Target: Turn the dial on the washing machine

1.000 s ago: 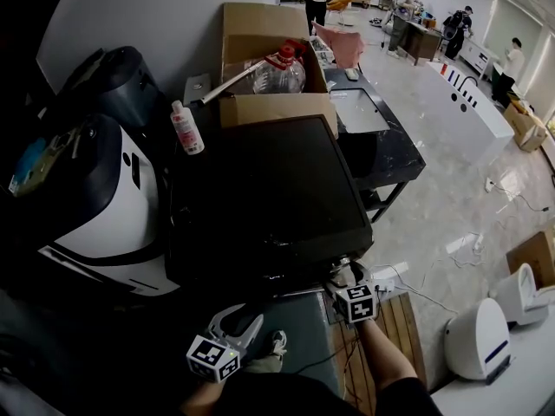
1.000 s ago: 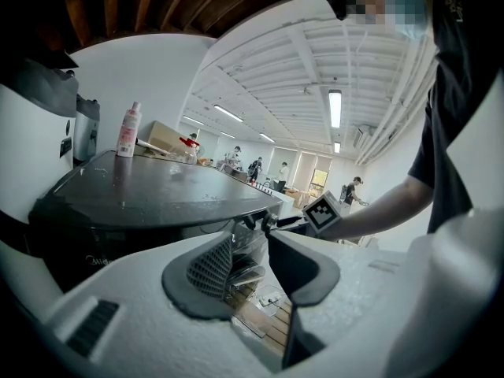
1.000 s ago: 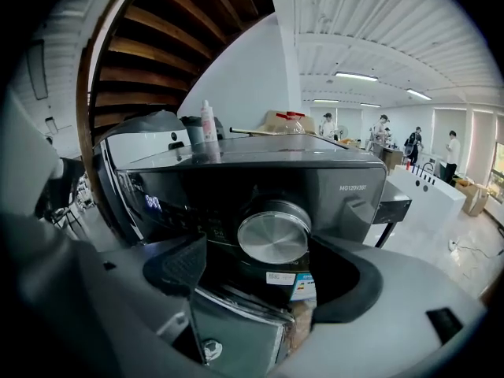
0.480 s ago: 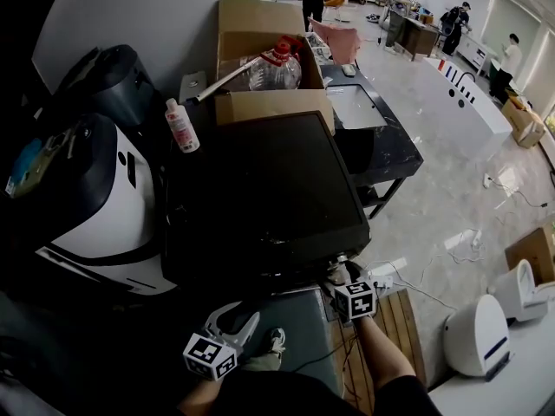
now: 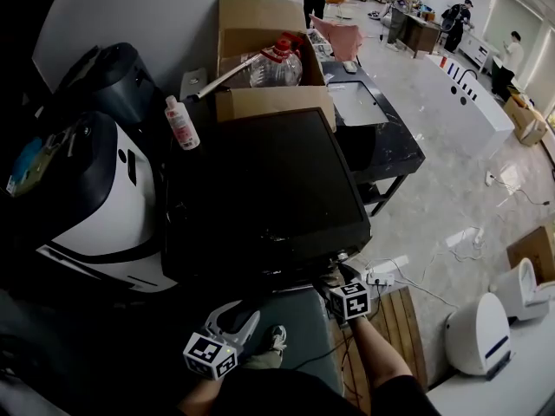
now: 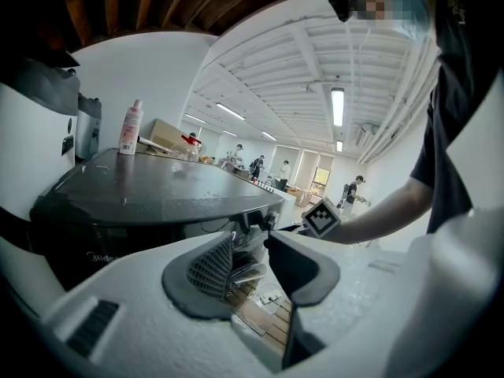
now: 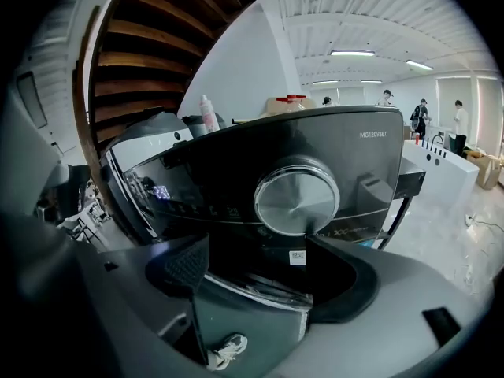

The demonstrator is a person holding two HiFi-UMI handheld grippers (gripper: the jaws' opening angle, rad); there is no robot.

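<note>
Washing-machine dial, a round knob of brushed metal with a bright polished rim, sits on the sloping front control panel of the dark glossy washing machine. It is right of the panel's middle, with a faint lit display to its left. In the head view it lies at the machine's near front edge, mostly hidden under the lip of the lid.

The right hand-held gripper is pointed at the panel with its jaws wide apart and closing. Nothing is between them yet: the dial stands just above the line of the jaw tips, and only the right tip overlaps its lower right edge. The left hand-held gripper hangs lower and to the left, clear of the machine, with its jaws parted on nothing.

The dial looks rigid and fixed to the panel, so it should only rotate about its own axis, probably with light clicks rather than real resistance. Its rim appears smooth and shallow, and that is likely to make it slippery under the pads. The best hold is probably across the rim, with the pads on opposite sides and the gripper centred on the dial's axis. For that the jaws would need to come up and slightly right. An off-centre pinch risks skating off the rim and scuffing the glossy panel.
</note>
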